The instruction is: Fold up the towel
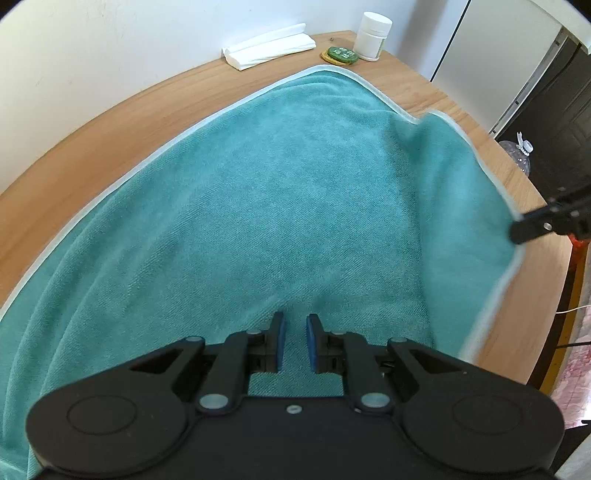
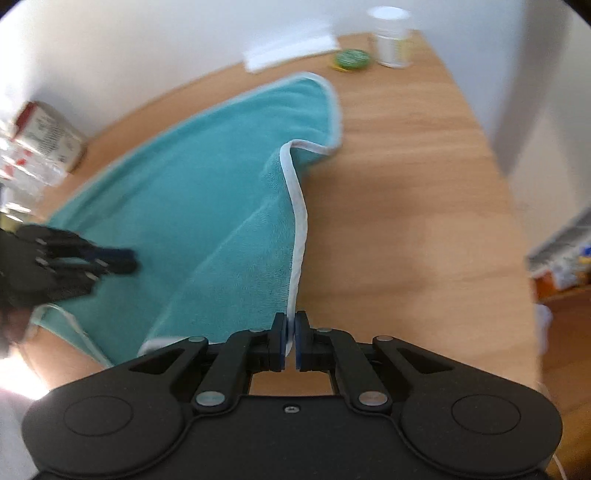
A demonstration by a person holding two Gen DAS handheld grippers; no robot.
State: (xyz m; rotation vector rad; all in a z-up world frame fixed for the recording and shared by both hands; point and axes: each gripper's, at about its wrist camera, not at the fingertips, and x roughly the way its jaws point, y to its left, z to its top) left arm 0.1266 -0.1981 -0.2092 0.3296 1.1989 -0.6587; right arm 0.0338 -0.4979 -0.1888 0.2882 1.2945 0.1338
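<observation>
Your right gripper [image 2: 290, 341] is pinched tight on the pale trim of the teal towel [image 2: 207, 192], the blue pads almost meeting with only the hem between them. From that grip the edge rises off the wooden table [image 2: 406, 206] and runs away from you as a raised ridge, curling over near the far corner, where the trim doubles back on itself. The rest of the cloth lies spread on the tabletop to your left of that ridge.

Your left gripper [image 1: 295, 341] sits over the middle of the towel [image 1: 258, 192] with its jaws narrowly apart, a strip of teal cloth showing between the blue pads. You cannot tell from either view whether the pads touch the fabric or hover just above it. In the left wrist view the right gripper's black fingers [image 1: 532, 225] reach in at the lifted right-hand edge.

At the far end of the table [image 1: 110, 147], beyond the towel's corner, lie a folded white cloth [image 1: 269, 46], a small green disc [image 1: 341, 54] and a white bottle [image 1: 371, 35], the disc and bottle just beside each other. The right wrist view is blurred; a red-and-white box [image 2: 48, 136] stands near the wall at its left.
</observation>
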